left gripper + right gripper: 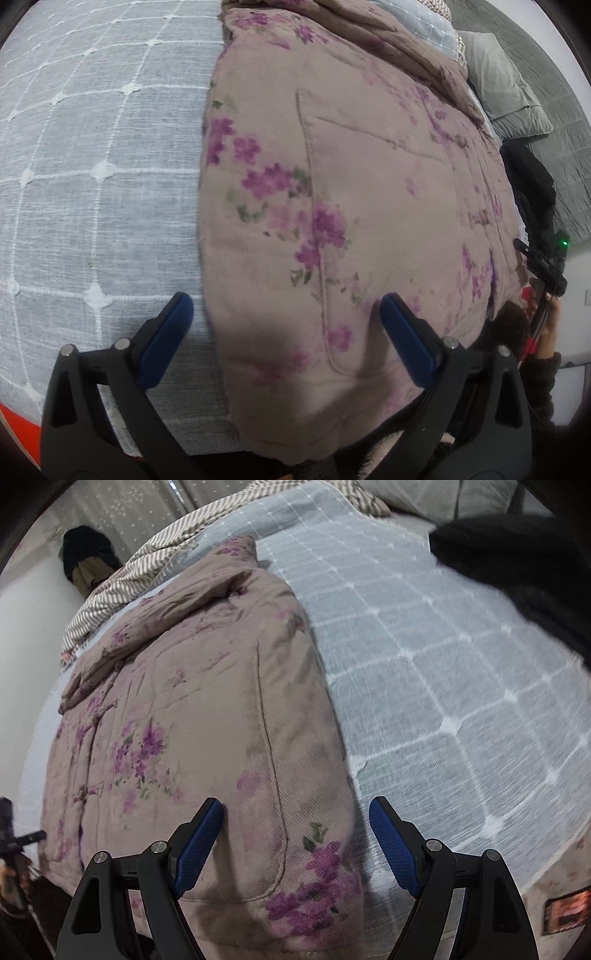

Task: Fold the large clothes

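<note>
Lying flat on the bedspread [92, 155], a floral jacket [332, 192] is seen from both wrists. The left gripper [284, 317] is held agape at 6 o'clock, astride the jacket's left edge, nothing pinched. The right gripper [295, 823] is likewise spread wide at 6 o'clock over the jacket's right hem corner, empty

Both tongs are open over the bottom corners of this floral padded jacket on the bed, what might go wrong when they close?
1. The floral padded jacket is thick; the left tongs and right tongs may pinch only the top layer, so the hem lifts unevenly.
2. Each pair straddles a side edge, one finger over the checked bedspread, so bedspread could be grabbed too.
3. The upper jacket lies bunched near the striped blanket, so folding over it may leave lumps.
</note>
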`<state>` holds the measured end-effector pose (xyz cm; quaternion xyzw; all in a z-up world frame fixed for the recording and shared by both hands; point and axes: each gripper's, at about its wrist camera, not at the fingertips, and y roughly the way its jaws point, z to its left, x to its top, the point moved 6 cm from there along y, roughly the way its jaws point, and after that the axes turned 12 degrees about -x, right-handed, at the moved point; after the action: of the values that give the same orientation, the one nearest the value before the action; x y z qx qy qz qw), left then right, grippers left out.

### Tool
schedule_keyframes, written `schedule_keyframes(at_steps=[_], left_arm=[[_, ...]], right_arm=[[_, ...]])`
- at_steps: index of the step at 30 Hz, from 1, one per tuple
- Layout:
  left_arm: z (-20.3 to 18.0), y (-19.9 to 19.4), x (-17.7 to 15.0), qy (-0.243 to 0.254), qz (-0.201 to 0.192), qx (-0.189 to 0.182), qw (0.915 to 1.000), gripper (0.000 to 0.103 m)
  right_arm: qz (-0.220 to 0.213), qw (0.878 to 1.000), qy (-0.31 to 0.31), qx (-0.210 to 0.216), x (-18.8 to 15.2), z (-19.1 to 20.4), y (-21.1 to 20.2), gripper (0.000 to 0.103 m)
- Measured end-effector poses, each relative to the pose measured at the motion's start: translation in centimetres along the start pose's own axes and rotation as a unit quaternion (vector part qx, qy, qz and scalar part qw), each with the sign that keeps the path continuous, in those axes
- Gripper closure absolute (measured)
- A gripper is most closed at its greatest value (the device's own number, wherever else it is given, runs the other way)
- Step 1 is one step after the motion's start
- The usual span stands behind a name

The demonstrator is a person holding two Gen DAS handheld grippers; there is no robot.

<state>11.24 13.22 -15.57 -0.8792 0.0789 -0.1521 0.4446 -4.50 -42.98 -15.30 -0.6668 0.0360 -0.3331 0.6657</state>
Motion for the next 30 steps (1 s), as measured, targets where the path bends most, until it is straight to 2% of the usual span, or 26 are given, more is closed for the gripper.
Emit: schedule_keyframes(at_steps=[4, 7, 8, 10, 11, 13, 14, 15, 16, 17, 18, 20, 23, 30], left_arm=[[-1.6, 0.9, -0.3, 0.012, 0.015, -0.040, 0.9990, 0.003], [-3.5, 1.9, -0.8, 0.014, 0.025, -0.104, 0.9942, 0.003], [-3.9, 2.2, -0.9, 0.016, 0.024, -0.110, 0.9935, 0.003], [-4.5, 2.7, -1.0, 0.014, 0.022, -0.124, 0.9919, 0.005], [-4.6, 2.8, -0.9, 0.006, 0.019, -0.137, 0.9904, 0.007], [-4.6, 2.9, -0.5, -0.012, 0.011, -0.157, 0.9875, 0.014], [-4.6, 3.1, -0.3, -0.020, 0.007, -0.164, 0.9863, 0.018], [-4.4, 3.1, -0.3, -0.030, 0.002, -0.166, 0.9857, 0.028], [-4.3, 3.2, -0.1, -0.036, -0.002, -0.164, 0.9858, 0.044], [-4.0, 3.2, 0.1, -0.044, -0.006, -0.159, 0.9862, 0.054], [-3.6, 3.1, 0.2, -0.053, -0.011, -0.156, 0.9863, 0.070], [-3.5, 2.5, 0.4, -0.067, -0.025, -0.170, 0.9829, 0.074], [-5.3, 0.8, 1.1, -0.051, -0.059, -0.178, 0.9810, 0.077], [-10.4, -6.3, 3.1, -0.009, -0.168, -0.218, 0.9614, 0.081]], right_arm=[[-0.006, 0.999, 0.026, 0.036, -0.1, -0.1, 0.3, 0.018], [0.014, 0.994, 0.037, 0.106, -0.5, 1.2, 0.3, 0.021], [0.017, 0.992, 0.036, 0.120, -0.6, 1.6, 0.2, 0.022], [0.028, 0.988, 0.039, 0.145, -0.8, 2.1, 0.2, 0.037], [0.039, 0.984, 0.052, 0.167, -1.0, 2.1, 0.3, 0.042], [0.058, 0.975, 0.076, 0.200, -1.2, 2.0, 0.7, 0.060], [0.066, 0.971, 0.087, 0.214, -1.4, 1.9, 1.0, 0.062], [0.073, 0.966, 0.095, 0.229, -1.5, 1.9, 1.2, 0.065], [0.076, 0.963, 0.100, 0.238, -1.6, 2.0, 1.3, 0.069], [0.079, 0.960, 0.104, 0.246, -1.6, 2.1, 1.4, 0.071], [0.079, 0.959, 0.105, 0.252, -1.6, 2.3, 1.4, 0.074], [0.075, 0.957, 0.106, 0.258, -1.6, 2.6, 1.0, 0.077], [0.051, 0.954, 0.107, 0.277, -0.3, 3.7, -1.0, 0.080], [-0.023, 0.946, 0.074, 0.315, 3.0, 7.5, -8.3, 0.082]])
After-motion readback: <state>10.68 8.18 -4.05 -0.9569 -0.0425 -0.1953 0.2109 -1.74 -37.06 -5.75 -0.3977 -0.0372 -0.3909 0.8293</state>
